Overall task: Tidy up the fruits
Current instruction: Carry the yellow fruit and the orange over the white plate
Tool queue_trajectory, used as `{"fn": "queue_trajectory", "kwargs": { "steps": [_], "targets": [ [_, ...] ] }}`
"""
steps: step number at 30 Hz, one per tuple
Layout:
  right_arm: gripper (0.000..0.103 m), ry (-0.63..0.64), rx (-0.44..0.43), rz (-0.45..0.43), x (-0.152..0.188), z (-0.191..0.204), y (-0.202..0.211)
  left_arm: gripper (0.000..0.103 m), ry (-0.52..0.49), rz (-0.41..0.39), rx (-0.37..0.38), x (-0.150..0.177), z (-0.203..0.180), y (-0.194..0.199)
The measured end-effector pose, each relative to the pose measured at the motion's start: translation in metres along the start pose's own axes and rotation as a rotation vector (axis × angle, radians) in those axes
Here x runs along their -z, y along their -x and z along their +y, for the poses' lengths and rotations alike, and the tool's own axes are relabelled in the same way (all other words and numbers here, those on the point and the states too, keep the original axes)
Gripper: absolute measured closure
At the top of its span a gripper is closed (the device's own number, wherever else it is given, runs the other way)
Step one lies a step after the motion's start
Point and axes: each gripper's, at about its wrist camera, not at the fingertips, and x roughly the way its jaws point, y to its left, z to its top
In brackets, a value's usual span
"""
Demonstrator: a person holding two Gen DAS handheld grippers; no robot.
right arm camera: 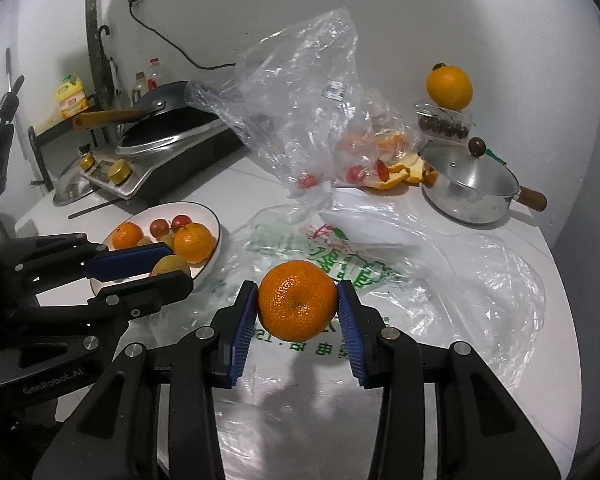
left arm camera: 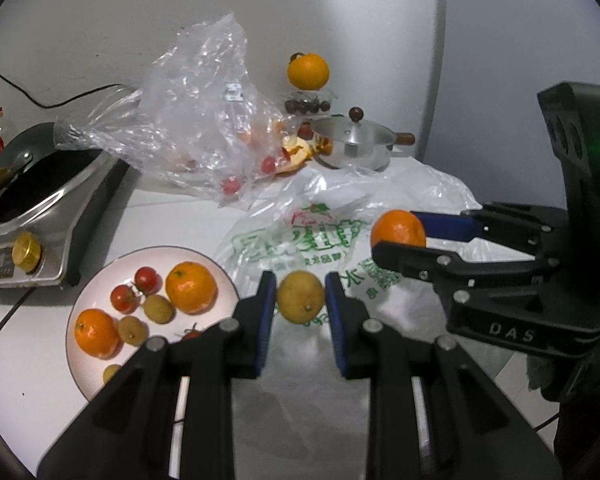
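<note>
Blue rubber pads are doing the work up close here. The left gripper [left arm camera: 301,297] is clamped on a small yellow-green citrus [left arm camera: 300,297], pads pressing both its sides, and it hangs over the printed plastic bag [left arm camera: 300,240] just right of the plate's rim. The right gripper [right arm camera: 297,301] is clenched around an orange mandarin [right arm camera: 297,300], also held up over that same bag, with its shadow on the plastic underneath.

The white plate [left arm camera: 96,280] sits just left of the left gripper, and its near edge is hidden behind the gripper's black frame. It's already pretty packed: two mandarins, a couple of red cherry tomatoes, a few small greenish-brown fruits. The bare part of it is mostly along the left and back rim.

Open counter is mainly the strip left of the plate and the flattened bag in the middle, which runs toward the counter's right edge.

Further back, the induction cooker [left arm camera: 52,216] with a dark wok [left arm camera: 40,176] on it sits close behind the plate's left side. A crumpled clear bag [left arm camera: 196,112] stands tall in the middle with red fruit and orange peel at its base. Right of that, a lidded steel pot [left arm camera: 354,142], and behind it a big orange [left arm camera: 308,71] perched on a clear box of dark fruit against the wall.
</note>
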Motion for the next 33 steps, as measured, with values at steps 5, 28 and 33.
{"fn": "queue_trajectory", "kwargs": {
  "steps": [5, 28, 33],
  "targets": [
    [0.06, 0.02, 0.002, 0.001, -0.003, 0.012, 0.001, 0.077, 0.01, -0.016, -0.005, 0.003, 0.008, 0.01],
    [0.06, 0.108, -0.025, 0.031, -0.008, 0.072, -0.011, 0.077, 0.103, -0.026, -0.063, 0.038, 0.067, 0.039],
    [0.06, 0.124, -0.032, 0.044, -0.006, 0.084, -0.016, 0.077, 0.12, -0.02, -0.082, 0.049, 0.078, 0.04]
  ]
}}
